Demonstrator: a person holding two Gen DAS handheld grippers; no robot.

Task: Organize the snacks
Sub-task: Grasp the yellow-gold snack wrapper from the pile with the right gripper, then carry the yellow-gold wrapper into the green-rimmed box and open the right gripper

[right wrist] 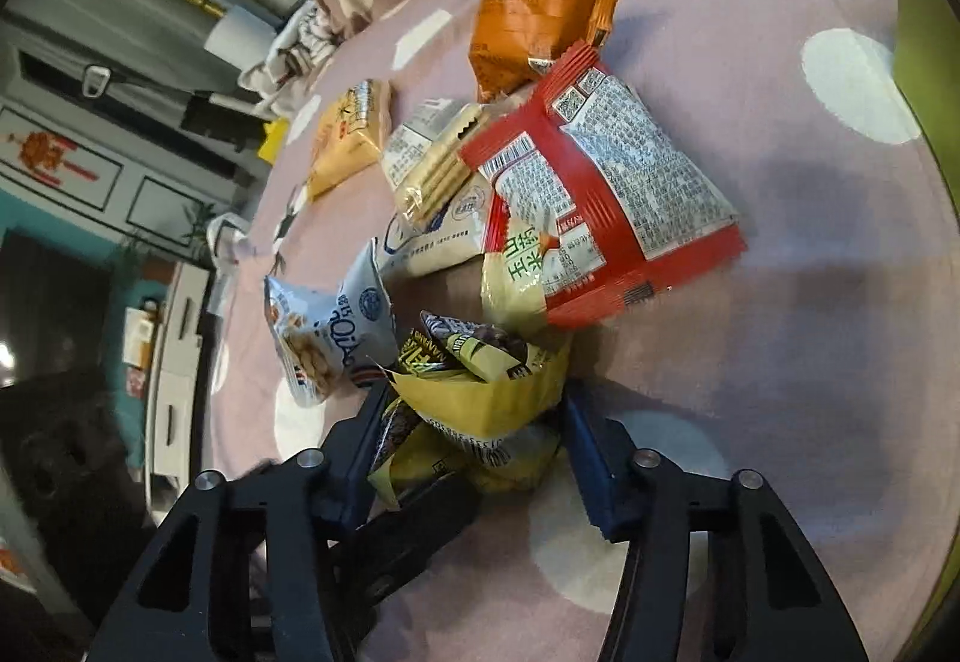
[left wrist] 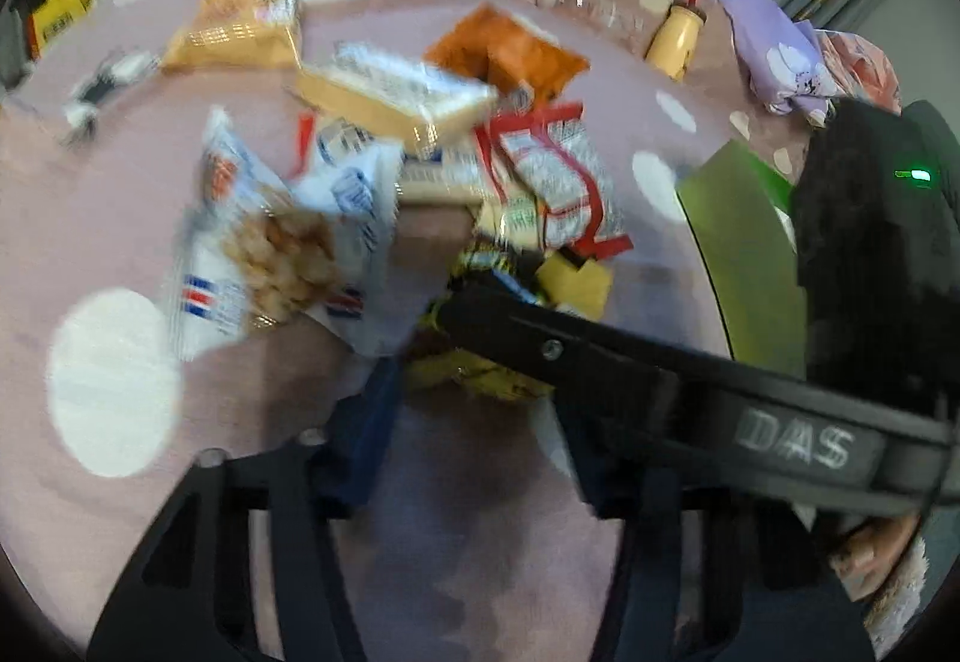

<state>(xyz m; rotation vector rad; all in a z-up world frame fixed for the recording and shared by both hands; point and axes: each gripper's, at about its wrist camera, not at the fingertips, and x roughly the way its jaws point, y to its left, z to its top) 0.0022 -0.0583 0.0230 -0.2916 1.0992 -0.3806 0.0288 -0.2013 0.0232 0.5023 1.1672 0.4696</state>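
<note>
A pile of snack packets lies on a pink dotted bedsheet (right wrist: 810, 338). A yellow snack packet (right wrist: 480, 398) sits between the blue pads of my right gripper (right wrist: 474, 422), which press on both of its sides. The same yellow packet (left wrist: 480, 380) fills the gap of my left gripper (left wrist: 474, 410), blurred, with its pads against it. The right gripper's black finger (left wrist: 600, 356) crosses over the packet. A left finger (right wrist: 414, 530) reaches in under it. Beside it lie a white-blue packet (left wrist: 270, 254), a red packet (right wrist: 606, 194), an orange packet (right wrist: 534, 26) and a biscuit pack (left wrist: 396, 98).
A green container's wall (left wrist: 750, 254) stands at the right of the pile. A yellow bottle (left wrist: 675, 41) and a lilac cloth (left wrist: 774, 50) lie at the far right. A pale orange packet (left wrist: 240, 26) lies apart at the back. Cabinets (right wrist: 174, 362) stand past the bed's edge.
</note>
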